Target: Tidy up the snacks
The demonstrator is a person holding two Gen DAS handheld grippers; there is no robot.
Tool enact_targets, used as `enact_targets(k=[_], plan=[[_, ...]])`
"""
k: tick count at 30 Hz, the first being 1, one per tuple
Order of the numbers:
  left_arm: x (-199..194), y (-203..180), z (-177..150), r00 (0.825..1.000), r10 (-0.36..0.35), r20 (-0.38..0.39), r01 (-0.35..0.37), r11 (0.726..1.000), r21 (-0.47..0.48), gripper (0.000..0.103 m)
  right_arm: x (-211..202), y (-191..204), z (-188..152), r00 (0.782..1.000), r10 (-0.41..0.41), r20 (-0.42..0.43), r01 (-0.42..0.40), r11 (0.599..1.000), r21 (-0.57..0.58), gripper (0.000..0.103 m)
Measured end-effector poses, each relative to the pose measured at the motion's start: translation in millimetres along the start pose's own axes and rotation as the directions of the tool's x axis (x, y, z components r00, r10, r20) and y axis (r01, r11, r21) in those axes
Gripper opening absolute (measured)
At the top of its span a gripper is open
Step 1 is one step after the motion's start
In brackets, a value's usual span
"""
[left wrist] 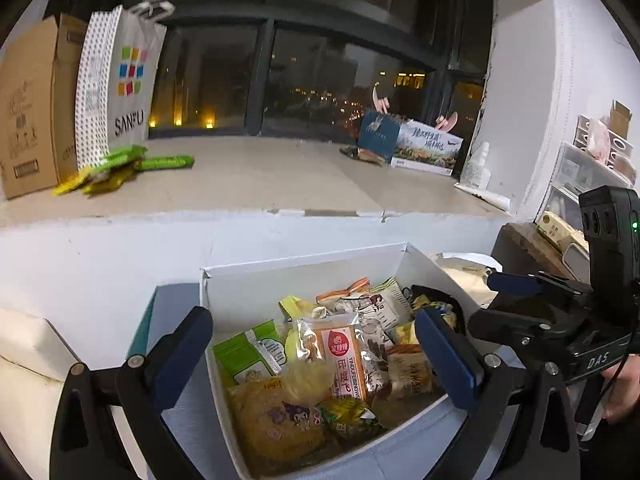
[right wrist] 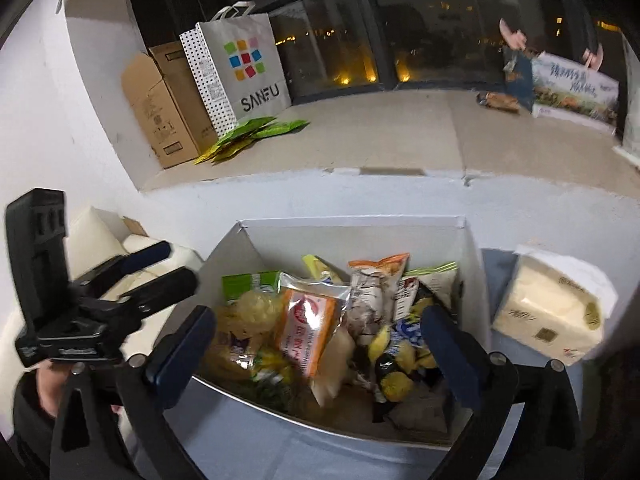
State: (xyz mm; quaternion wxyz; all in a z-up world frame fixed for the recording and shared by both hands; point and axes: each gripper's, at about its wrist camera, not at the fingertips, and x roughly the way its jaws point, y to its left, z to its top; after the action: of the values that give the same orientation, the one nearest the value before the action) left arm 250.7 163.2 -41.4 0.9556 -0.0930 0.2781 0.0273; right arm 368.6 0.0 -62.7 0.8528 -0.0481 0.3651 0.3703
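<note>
A white box [left wrist: 256, 276] [right wrist: 352, 226] holds several snack packets: an orange-labelled packet [left wrist: 344, 356] [right wrist: 310, 326], a green packet [left wrist: 250, 354] and a yellow bag [left wrist: 272, 420]. My left gripper [left wrist: 316, 356] is open and empty above the box, its jaws spanning the snacks. My right gripper [right wrist: 320, 354] is open and empty above the same box. The right gripper also shows in the left wrist view [left wrist: 516, 300], and the left one in the right wrist view [right wrist: 160, 268]. Green snack packets [left wrist: 120, 166] [right wrist: 256, 132] lie on the window ledge.
A cardboard box [left wrist: 36, 108] [right wrist: 160, 104] and a SANFU paper bag [left wrist: 120, 84] [right wrist: 240, 68] stand at the ledge's left. Printed boxes [left wrist: 424, 144] [right wrist: 568, 88] stand at its right. A tissue pack [right wrist: 552, 308] lies right of the white box. A white cushion [left wrist: 24, 360] is at left.
</note>
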Motion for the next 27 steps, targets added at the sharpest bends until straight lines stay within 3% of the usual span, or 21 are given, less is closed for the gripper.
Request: enact_targets(k=[2, 4, 8, 11, 14, 20, 23, 27], plan=[[-13.9, -6.5, -0.8, 0.997, 0.075, 0.026, -0.075, 0.997, 0.017, 0.103, -8.5, 4.2, -3.4, 0.999, -0.024, 0.023, 0.024, 0.999, -0.021, 0.103], [-28.3, -11.4, -2.8, 0.994, 0.090, 0.054, -0.091, 0.996, 0.016, 0.103, -17.7, 12.5, -7.3, 0.998, -0.050, 0.046, 0.053, 0.997, -0.056, 0.103], [-62.6, -10.9, -13.2, 0.992, 0.000, 0.126, 0.007, 0.998, -0.056, 0.103, -43.8, 31.8, -15.8, 0.981, -0.136, 0.137, 0.154, 0.979, -0.131, 0.103], [-89.9, -10.4, -22.7, 0.985, 0.037, 0.171, -0.018, 0.994, -0.108, 0.103, -66.4, 45.5, -24.0, 0.969, -0.159, 0.190, 0.189, 0.970, -0.151, 0.103], [-115.2, -20.0, -36.1, 0.982, 0.013, 0.189, 0.004, 0.996, -0.089, 0.103, -88.5, 56.6, -35.8, 0.965, -0.139, 0.221, 0.177, 0.970, -0.164, 0.103], [-155.5, -53.3, -68.3, 0.986, 0.026, 0.164, -0.025, 1.000, -0.013, 0.103, -124.1, 73.4, -65.2, 0.963, -0.159, 0.220, 0.188, 0.975, -0.119, 0.103], [-170.3, -63.6, -85.2, 0.988, 0.002, 0.154, 0.003, 0.999, -0.035, 0.103, -145.6, 77.9, -83.3, 0.959, -0.170, 0.228, 0.196, 0.976, -0.096, 0.103], [-184.3, -78.8, -104.9, 0.993, -0.013, 0.115, 0.022, 0.997, -0.079, 0.103, -173.7, 77.3, -113.6, 0.965, -0.131, 0.229, 0.143, 0.989, -0.036, 0.103]])
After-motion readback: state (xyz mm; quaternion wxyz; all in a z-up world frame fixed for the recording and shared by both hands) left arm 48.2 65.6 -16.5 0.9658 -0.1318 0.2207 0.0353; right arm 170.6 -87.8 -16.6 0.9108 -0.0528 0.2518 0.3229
